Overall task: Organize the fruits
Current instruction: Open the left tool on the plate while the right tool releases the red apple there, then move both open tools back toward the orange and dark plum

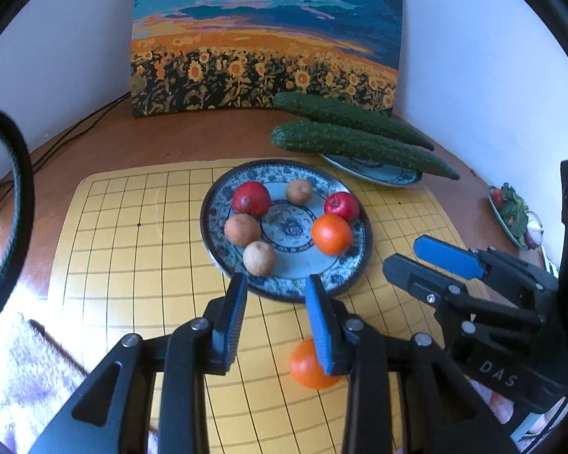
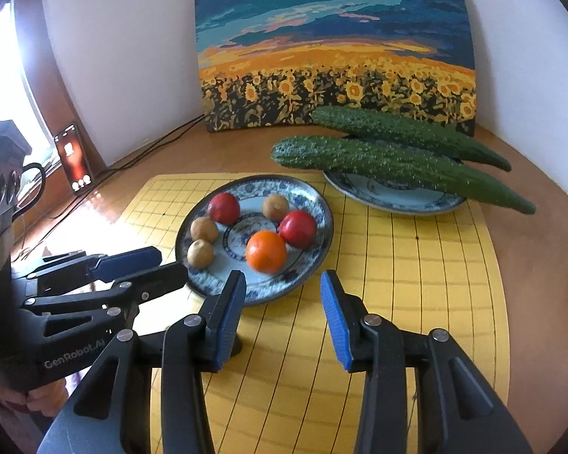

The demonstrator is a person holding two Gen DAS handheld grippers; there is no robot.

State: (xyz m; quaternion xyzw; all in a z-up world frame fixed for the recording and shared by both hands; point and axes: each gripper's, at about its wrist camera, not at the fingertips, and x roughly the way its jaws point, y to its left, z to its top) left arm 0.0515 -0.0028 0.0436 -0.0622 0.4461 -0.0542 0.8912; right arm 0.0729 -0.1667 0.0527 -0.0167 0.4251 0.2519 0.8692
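Nearest, my left tongs (image 1: pixel 274 317) and right tongs (image 2: pixel 282 316) stand apart, empty. One loose orange (image 1: pixel 306 367) lies on the yellow mat (image 1: pixel 132 265), apparently the last to place. Beyond, the fruit plate (image 1: pixel 354 265) holds six fruits, with room mid-plate. Farthest, the cucumbers (image 1: pixel 359 140); mat margins are clear.

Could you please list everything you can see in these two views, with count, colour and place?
Plates: two, blue-white; near one on mat, far one behind.
Apples: two, red, near plate.
Brown fruits: three, near plate.
Oranges: two; one on near plate, one on mat.
Cucumbers: two, green, across far plate.
Mat: one, yellow grid, on table.
Painting: one, sunflowers, against wall.
Phone: one, lit, far left.
Left gripper: open, empty.
Right gripper: open, empty.
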